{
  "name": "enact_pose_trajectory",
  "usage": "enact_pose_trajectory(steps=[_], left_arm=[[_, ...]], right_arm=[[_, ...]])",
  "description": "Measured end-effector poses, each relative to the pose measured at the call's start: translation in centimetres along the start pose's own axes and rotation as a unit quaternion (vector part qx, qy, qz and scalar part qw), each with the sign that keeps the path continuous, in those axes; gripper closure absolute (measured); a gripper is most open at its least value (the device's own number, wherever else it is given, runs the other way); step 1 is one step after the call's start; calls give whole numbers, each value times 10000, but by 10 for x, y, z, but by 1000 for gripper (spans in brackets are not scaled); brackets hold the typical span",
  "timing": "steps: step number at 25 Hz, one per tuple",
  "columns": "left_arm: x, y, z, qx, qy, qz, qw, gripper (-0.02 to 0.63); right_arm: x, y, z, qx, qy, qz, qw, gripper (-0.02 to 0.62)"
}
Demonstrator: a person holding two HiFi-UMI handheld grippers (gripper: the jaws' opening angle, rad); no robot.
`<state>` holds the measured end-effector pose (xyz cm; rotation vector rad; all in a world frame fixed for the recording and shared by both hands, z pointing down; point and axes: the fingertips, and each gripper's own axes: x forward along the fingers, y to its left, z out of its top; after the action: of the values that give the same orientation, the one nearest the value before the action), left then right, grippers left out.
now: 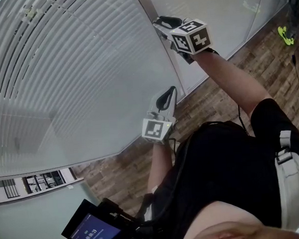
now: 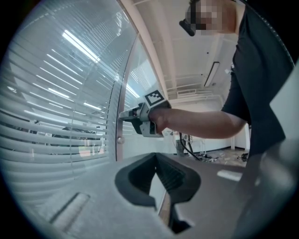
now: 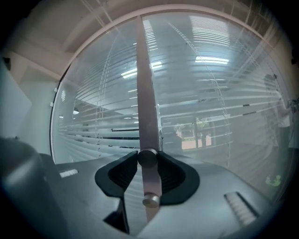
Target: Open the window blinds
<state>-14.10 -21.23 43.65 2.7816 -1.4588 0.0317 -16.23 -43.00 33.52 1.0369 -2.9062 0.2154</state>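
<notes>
Knob (image 3: 147,158) of window blinds (image 3: 210,93) sat clamped in right tongs (image 3: 148,154), left tongs (image 2: 156,158) closed empty; smooth metal risked slipping when twisted.

Head view looks steeply down; 2 gripper views face the blinds (image 1: 59,71) closely

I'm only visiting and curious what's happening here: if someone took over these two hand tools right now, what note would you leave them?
Right gripper: shut on the upper round knob on the metal post between the glass panes. A second knob just below is untouched.
Left gripper: shut, empty, held lower near the same post.
Blinds: slats look only partly tilted; the far side shows through in strips.
Done: knob gripped.
Left: probably turn it until the slats open, then let go.
</notes>
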Motion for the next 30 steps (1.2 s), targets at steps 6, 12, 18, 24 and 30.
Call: enact_pose_trajectory(steps=[6,12,18,24,30], left_arm=[[2,-1,0,12,-8,-36,10000,603],[4,-4,-1,22,-2,-92,10000,603],[5,-3,0,31,-21,-86,10000,603],[4,-1,-2,12,-20,-54,10000,603],[5,-3,-2,11,11,-79,10000,603]], right_arm=[[-9,12,5,-1904,126,1,9816,385],[-13,24,-1,-5756,616,-490,8139,374],[-9,19,-6,-6426,787,-584,7599,391],[-9,16,-7,-6438,817,-607,7584,469],[-11,19,-5,-5854,688,-555,8059,469]])
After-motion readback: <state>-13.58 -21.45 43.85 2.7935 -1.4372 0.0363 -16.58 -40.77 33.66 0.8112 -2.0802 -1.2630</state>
